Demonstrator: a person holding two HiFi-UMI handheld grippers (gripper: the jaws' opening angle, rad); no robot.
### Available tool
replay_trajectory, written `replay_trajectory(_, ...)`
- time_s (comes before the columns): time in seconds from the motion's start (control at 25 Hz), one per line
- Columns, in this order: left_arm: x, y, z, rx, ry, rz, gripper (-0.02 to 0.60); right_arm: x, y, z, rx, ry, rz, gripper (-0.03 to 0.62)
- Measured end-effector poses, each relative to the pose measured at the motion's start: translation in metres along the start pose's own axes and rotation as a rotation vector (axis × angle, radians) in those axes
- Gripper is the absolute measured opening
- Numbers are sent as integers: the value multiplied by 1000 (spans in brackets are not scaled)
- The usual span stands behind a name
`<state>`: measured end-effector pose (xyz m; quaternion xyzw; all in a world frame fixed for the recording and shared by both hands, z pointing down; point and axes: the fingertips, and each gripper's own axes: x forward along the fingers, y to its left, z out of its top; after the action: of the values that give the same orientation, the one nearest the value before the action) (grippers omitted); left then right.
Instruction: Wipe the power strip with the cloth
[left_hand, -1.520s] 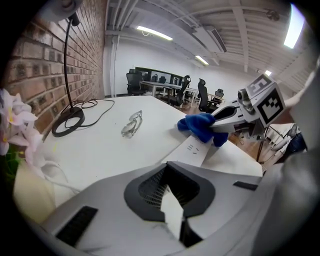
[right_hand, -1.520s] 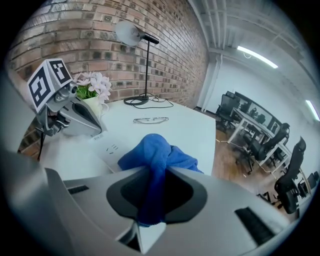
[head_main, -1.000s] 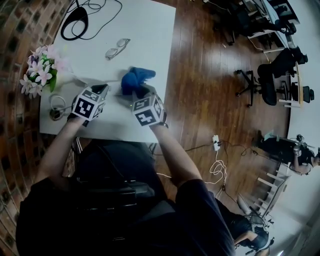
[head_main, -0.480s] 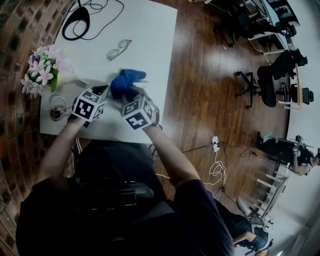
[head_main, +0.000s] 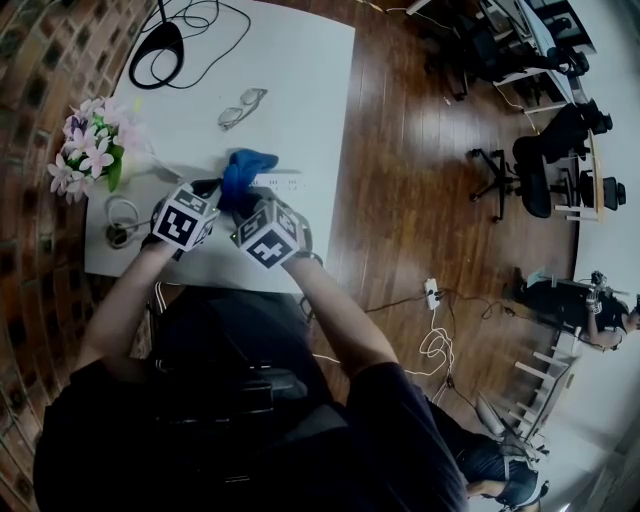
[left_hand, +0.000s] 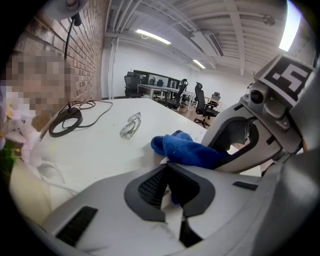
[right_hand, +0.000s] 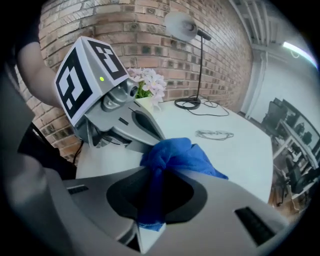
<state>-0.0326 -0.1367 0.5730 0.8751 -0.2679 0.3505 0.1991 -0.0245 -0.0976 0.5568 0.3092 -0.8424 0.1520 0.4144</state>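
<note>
1. The right gripper (right_hand: 150, 200) has grey moulded plastic jaws with dark ribbed pads. They are clamped on the cloth (right_hand: 175, 155), a soft, deep-blue, nappy fabric bunched into folds, with a tail hanging down between the pads.
2. The left gripper (left_hand: 170, 187) is of the same build and its jaws are drawn together. A pale sliver shows at the tips, but what it is cannot be made out.
3. The power strip (head_main: 280, 183) is a long, narrow, white hard-plastic bar lying flat on the table. The cloth wad covers its left end, and its right end points toward the table's right edge.
4. Both grippers sit close side by side on the near side of the cloth. Each carries a cube with black-and-white square markers.
5. The table (head_main: 300, 90) has a smooth, matt white, rectangular top.
   - Wire-framed glasses (head_main: 241, 108) lie beyond the cloth.
   - A round black lamp base (head_main: 158, 45) with looped cable stands at the far left.
   - Pink and white flowers (head_main: 92, 152) stand at the left edge.
   - A pale cable coil (head_main: 120, 212) lies at the near left.
6. A brick wall (head_main: 40, 60) runs along the left. Glossy wooden floor planks (head_main: 420, 180) lie to the right, and black office chairs (head_main: 545, 150) stand at the far right.
</note>
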Motion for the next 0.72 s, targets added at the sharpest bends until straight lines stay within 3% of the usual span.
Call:
replay_trajectory(0.44,-4,-5,4,22,25,-59,7,7,33,3,-93,41,185,73)
replay_trajectory(0.72,-10,3,-5,74,37,-41,8,-6,15,9,-95,-3,80,119)
